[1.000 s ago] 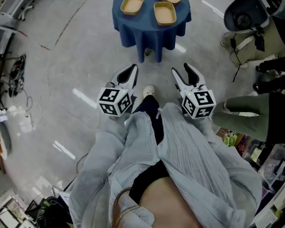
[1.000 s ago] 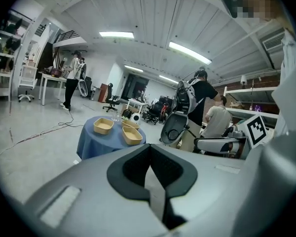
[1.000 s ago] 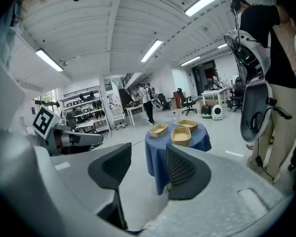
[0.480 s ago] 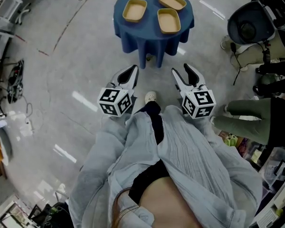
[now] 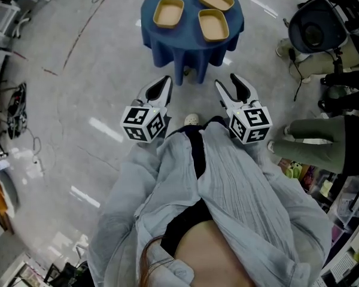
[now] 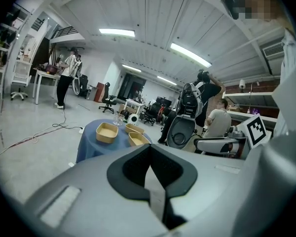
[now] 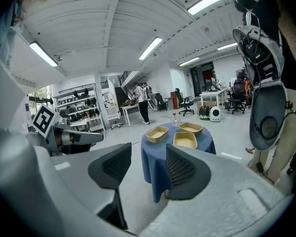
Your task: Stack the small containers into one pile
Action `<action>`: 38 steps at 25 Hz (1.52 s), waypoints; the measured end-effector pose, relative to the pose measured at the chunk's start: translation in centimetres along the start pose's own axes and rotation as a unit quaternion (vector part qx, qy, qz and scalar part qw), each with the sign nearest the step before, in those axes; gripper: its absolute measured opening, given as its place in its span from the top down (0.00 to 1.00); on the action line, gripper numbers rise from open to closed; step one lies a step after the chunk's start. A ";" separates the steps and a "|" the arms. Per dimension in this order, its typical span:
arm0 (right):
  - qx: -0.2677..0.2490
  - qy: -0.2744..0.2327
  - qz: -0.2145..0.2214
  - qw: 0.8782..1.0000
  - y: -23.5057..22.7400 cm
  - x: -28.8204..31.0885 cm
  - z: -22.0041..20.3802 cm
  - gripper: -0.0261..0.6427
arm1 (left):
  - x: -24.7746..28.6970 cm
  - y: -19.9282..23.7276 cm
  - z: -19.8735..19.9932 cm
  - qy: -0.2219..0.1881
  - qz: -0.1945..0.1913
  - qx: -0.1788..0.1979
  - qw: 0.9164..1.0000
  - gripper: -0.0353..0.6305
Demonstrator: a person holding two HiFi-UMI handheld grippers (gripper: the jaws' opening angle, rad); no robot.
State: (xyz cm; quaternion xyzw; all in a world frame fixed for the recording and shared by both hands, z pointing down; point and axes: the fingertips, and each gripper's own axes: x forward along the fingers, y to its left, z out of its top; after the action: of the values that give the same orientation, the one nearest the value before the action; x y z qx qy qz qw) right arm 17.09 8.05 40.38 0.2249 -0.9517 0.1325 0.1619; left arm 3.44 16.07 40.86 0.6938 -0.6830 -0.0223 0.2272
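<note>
A: Jaws?
B: Left gripper (image 5: 163, 85) has them closed, empty; right gripper (image 5: 227, 82) has them apart, empty. Both are held at the waist, since the table (image 5: 191, 49) is well ahead.
A: Containers (image 5: 213, 24)?
B: Three, side by side on it, unstacked.

head view: above the person, steeply down, blue-draped table (image 5: 191, 46) far off at top edge | left gripper view: low, level, along its jaws, table well ahead | right gripper view: likewise | shared by all: table top, containers (image 5: 213, 24)
</note>
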 end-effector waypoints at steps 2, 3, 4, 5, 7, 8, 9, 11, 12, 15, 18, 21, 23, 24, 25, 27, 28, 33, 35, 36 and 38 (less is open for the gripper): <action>0.001 0.003 -0.001 1.000 0.1 -0.1 0.0 0.64 | -0.1 -0.1 -0.4 0.005 -0.001 -0.003 1.000 0.92; 0.002 0.004 -0.001 1.000 0.1 -0.2 -0.1 0.64 | -0.2 -0.1 -0.7 0.007 -0.001 -0.006 1.000 0.92; 0.003 0.007 -0.001 1.000 0.1 -0.2 -0.2 0.64 | -0.2 -0.1 -0.9 0.008 0.000 -0.008 1.000 0.92; 0.003 0.009 0.000 1.000 0.1 -0.2 -0.3 0.64 | -0.3 -0.1 -1.1 0.009 0.001 -0.011 1.000 0.92; 0.005 0.017 0.002 1.000 0.2 0.0 -0.7 0.64 | -0.5 0.0 -1.5 0.011 0.003 -0.017 1.000 0.92; 0.006 0.020 0.004 1.000 0.3 0.2 -0.9 0.64 | -0.6 0.1 -1.7 0.013 0.005 -0.020 1.000 0.92; 0.004 0.023 0.008 1.000 0.5 0.3 -1.0 0.64 | -0.7 0.3 -1.9 0.014 0.008 -0.023 1.000 0.92; 0.000 0.027 0.013 1.000 0.5 0.6 -1.0 0.64 | -0.7 0.5 -2.0 0.014 0.013 -0.026 0.999 0.92; 0.000 0.027 0.015 1.000 0.4 0.9 -0.9 0.64 | -0.7 0.7 -2.1 0.013 0.016 -0.027 0.999 0.92; 0.000 0.026 0.016 1.000 0.0 1.7 -0.6 0.64 | -0.3 1.4 -1.9 0.011 0.023 -0.030 0.999 0.92; -0.001 0.027 0.021 0.999 -0.2 2.6 -0.3 0.64 | 0.3 1.8 -1.8 0.013 0.026 -0.029 0.999 0.92; 0.000 0.028 0.025 0.999 -0.9 3.6 0.1 0.64 | 1.4 2.2 -1.2 0.016 0.026 -0.027 0.999 0.92; 0.001 0.027 0.026 0.999 -1.6 4.6 0.6 0.64 | 2.4 2.7 -0.6 0.016 0.028 -0.024 0.999 0.92; 0.001 0.027 0.027 0.999 -1.9 5.1 0.9 0.64 | 3.0 3.0 -0.2 0.016 0.029 -0.022 0.999 0.92; 0.001 0.028 0.028 0.999 -2.3 5.6 1.2 0.64 | 3.6 3.3 0.2 0.016 0.030 -0.022 0.999 0.92; 0.000 0.029 0.028 0.999 -3.3 6.6 1.6 0.64 | 4.8 3.7 0.8 0.017 0.030 -0.021 0.999 0.92; 0.002 0.029 0.027 0.999 -3.9 7.1 1.8 0.64 | 5.5 3.9 1.1 0.018 0.029 -0.020 0.999 0.92; 0.004 0.030 0.021 0.999 -6.8 9.8 3.1 0.64 | 9.3 5.0 2.6 0.023 0.027 -0.013 0.999 0.92; 0.004 0.034 0.016 0.999 -8.2 11.1 3.7 0.64 | 11.0 5.6 3.5 0.025 0.027 -0.010 0.999 0.92; 0.006 0.036 0.016 0.999 -8.8 11.8 4.2 0.64 | 11.8 5.9 4.0 0.025 0.027 -0.009 0.999 0.92; 0.009 0.037 0.017 0.999 -9.9 13.1 5.0 0.64 | 13.3 6.5 5.0 0.027 0.027 -0.006 0.999 0.92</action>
State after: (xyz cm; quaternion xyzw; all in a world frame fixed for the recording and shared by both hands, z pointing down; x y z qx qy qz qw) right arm 9.40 -7.19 42.37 0.2053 -0.9475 0.1522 0.1924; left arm -3.50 2.17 42.31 0.6740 -0.6952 -0.0018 0.2498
